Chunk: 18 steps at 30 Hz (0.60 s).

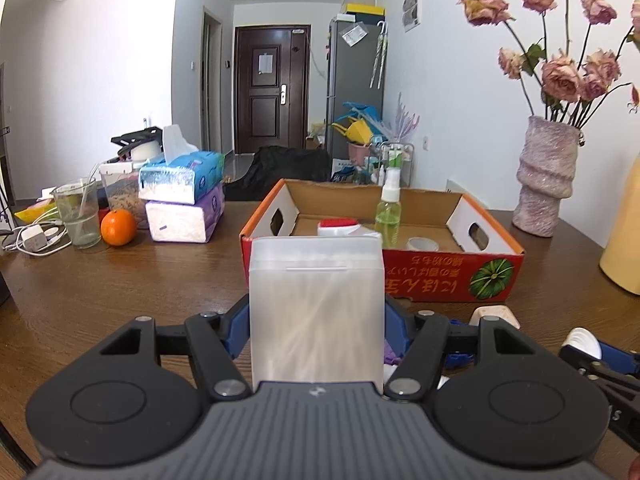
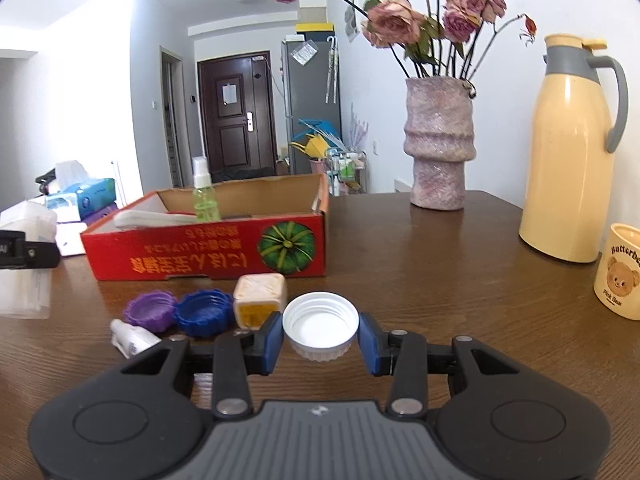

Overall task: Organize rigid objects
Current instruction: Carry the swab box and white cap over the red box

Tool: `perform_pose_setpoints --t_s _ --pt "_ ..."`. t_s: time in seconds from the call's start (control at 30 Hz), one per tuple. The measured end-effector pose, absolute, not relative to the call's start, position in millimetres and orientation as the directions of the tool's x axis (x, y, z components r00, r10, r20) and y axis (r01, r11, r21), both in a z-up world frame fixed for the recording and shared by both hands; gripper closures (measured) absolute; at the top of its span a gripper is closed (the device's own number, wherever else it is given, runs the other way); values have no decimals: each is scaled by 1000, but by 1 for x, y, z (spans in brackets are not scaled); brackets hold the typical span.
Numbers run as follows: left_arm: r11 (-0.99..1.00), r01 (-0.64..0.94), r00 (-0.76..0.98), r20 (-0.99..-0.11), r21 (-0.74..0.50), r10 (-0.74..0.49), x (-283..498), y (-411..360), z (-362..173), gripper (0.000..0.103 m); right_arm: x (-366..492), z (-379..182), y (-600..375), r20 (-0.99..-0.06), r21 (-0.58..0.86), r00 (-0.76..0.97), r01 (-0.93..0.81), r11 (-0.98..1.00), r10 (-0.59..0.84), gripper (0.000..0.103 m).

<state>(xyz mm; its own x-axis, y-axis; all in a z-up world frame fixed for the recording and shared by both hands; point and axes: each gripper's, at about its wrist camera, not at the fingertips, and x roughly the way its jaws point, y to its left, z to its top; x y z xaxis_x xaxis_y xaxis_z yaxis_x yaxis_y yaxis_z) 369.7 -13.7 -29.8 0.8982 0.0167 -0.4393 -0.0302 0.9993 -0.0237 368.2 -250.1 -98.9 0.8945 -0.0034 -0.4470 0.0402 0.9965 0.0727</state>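
My left gripper point(image 1: 317, 328) is shut on a tall translucent white plastic box point(image 1: 316, 304), held upright above the table in front of the red cardboard box point(image 1: 452, 276). In that box stand a green spray bottle point(image 1: 388, 216), a roll of tape point(image 1: 423, 244) and a red-topped white item point(image 1: 339, 226). My right gripper point(image 2: 321, 338) is shut on a white screw cap point(image 2: 321, 324), its open side up. On the table to its left lie a purple cap point(image 2: 150, 311), a blue cap point(image 2: 205, 312), a small beige cube container point(image 2: 260, 299) and a small white tube point(image 2: 130, 338).
A pink vase of dried roses point(image 2: 439, 140), a cream thermos jug point(image 2: 572, 152) and a bear mug point(image 2: 620, 272) stand at the right. Tissue packs point(image 1: 184, 200), an orange point(image 1: 118, 227), a glass point(image 1: 78, 214) and a charger with cables point(image 1: 34, 238) crowd the far left.
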Motion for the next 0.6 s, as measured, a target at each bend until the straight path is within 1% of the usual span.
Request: perform_pose_setpoints --t_s 0.6 --pt "997 -30 918 -397 -71 -1 374 -7 -5 37 378 -65 -218 -364 78 930 -20 997 47 64"
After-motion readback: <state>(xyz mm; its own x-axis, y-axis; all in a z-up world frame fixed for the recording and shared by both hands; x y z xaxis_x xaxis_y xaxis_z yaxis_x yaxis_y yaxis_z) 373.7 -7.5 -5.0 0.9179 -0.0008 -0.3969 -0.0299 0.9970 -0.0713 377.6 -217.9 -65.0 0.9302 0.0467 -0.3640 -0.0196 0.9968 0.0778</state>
